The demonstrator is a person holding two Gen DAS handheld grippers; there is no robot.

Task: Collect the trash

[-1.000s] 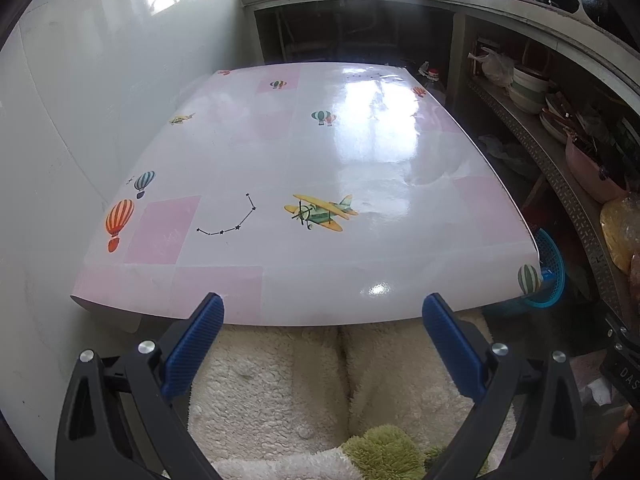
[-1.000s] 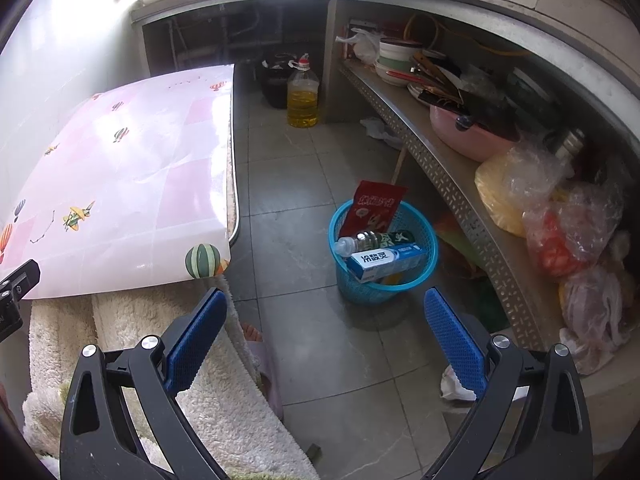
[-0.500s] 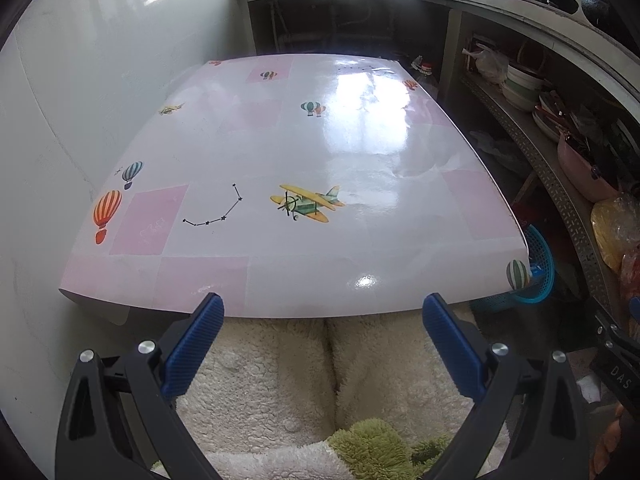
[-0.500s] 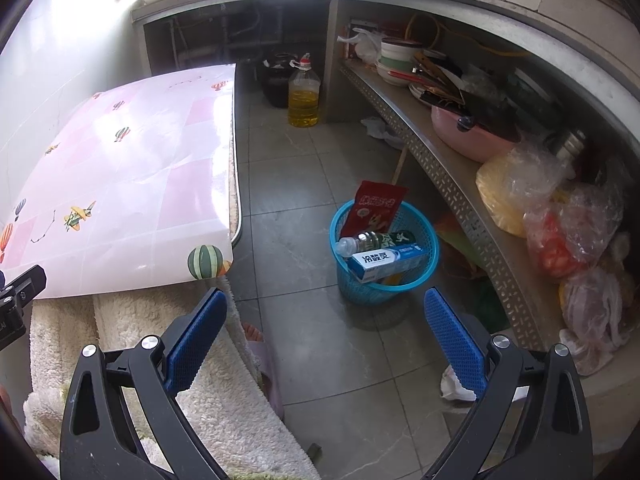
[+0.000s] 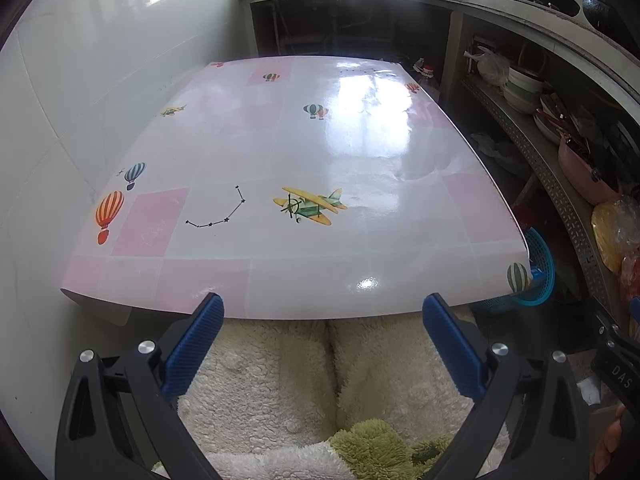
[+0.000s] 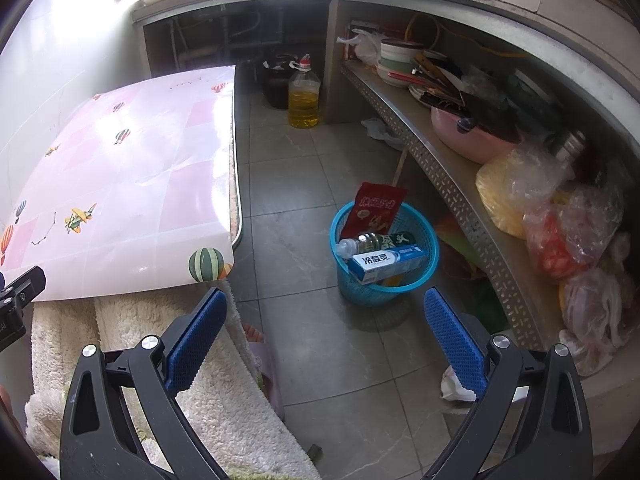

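- The left tool (image 5: 322,312) hangs at the near edge of the worktop (image 5: 304,168), its blue fingers (image 5: 195,344) spread wide apart with nothing between them.
- The worktop carries a glossy pink-and-white cover printed with balloons and a yellow plane (image 5: 310,206).
- The right tool (image 6: 325,308) points at the tiled floor (image 6: 296,184), jaws likewise apart and empty.
- A blue basket (image 6: 416,280) stands on the floor between the worktop's corner and the perforated metal shelf (image 6: 452,188).
- In the basket: a red snack packet (image 6: 374,210) upright, a plastic bottle (image 6: 372,242) lying across, and a blue-and-white toothpaste box (image 6: 386,262) beside it.
- A bottle of yellow oil (image 6: 304,96) stands farther back on the floor.
- A fleecy cream fabric (image 5: 280,380) fills the space below both tools.
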